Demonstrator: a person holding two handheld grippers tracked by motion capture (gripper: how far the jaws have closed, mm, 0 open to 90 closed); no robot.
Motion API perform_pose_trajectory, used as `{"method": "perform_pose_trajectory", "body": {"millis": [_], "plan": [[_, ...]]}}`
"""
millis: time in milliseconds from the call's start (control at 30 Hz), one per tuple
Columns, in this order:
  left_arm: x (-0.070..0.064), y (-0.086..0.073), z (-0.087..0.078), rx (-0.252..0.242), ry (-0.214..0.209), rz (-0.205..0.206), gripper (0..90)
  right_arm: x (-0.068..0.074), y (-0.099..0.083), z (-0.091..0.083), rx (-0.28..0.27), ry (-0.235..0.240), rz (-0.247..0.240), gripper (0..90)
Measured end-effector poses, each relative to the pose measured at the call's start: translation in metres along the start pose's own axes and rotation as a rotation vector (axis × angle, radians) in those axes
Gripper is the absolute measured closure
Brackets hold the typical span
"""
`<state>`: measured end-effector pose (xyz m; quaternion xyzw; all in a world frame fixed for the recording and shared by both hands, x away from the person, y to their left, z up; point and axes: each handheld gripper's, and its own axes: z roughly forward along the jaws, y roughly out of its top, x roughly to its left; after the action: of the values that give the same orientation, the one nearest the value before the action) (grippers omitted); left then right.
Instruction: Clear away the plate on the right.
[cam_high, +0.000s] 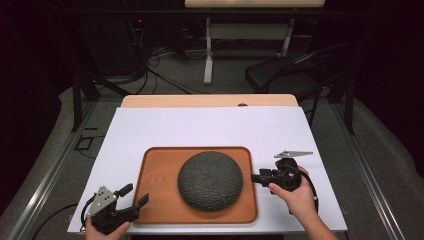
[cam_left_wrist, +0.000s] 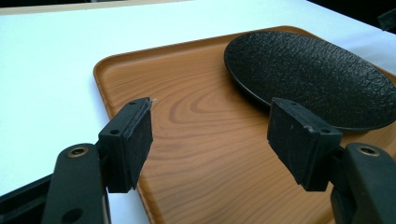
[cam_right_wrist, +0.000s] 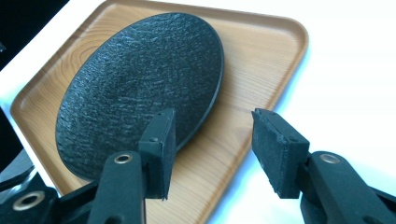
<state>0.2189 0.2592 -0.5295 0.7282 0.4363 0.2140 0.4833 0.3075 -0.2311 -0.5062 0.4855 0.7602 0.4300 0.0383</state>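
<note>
Both tools gape wide, holding nothing: the left tool (cam_high: 134, 196) over the tray's (cam_high: 155, 200) near-left corner, the right tool (cam_high: 256, 177) beside its right rim. A careless nudge could slide the dark plate (cam_high: 210, 180).

Our left gripper (cam_high: 134, 196) and right gripper (cam_high: 255, 177): black jaws, brass-ringed screws, grey three-cornered plates, black cables.
</note>
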Motion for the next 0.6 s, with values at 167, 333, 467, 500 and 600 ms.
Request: {"method": "perform_pose_trajectory", "body": {"millis": [167,333,467,500,600], "plan": [[0.0,0.0,0.0,0.001,0.002,-0.001,31.1,0.0,-0.02,-0.014,-0.064,-0.02,-0.021,48.6],[0.0,0.0,0.0,0.002,0.003,0.0,31.1,-0.001,-0.036,-0.02,-0.104,-0.032,-0.03,47.8],[0.0,0.0,0.001,0.003,0.003,-0.003,31.1,-0.002,-0.049,-0.02,-0.117,-0.045,-0.065,45.8],[0.0,0.0,0.001,0.003,0.003,-0.003,31.1,-0.002,-0.049,-0.02,-0.117,-0.045,-0.065,45.8],[0.0,0.0,0.001,0.002,0.006,-0.002,31.1,-0.003,-0.052,-0.019,-0.128,-0.047,-0.066,45.7]]}}
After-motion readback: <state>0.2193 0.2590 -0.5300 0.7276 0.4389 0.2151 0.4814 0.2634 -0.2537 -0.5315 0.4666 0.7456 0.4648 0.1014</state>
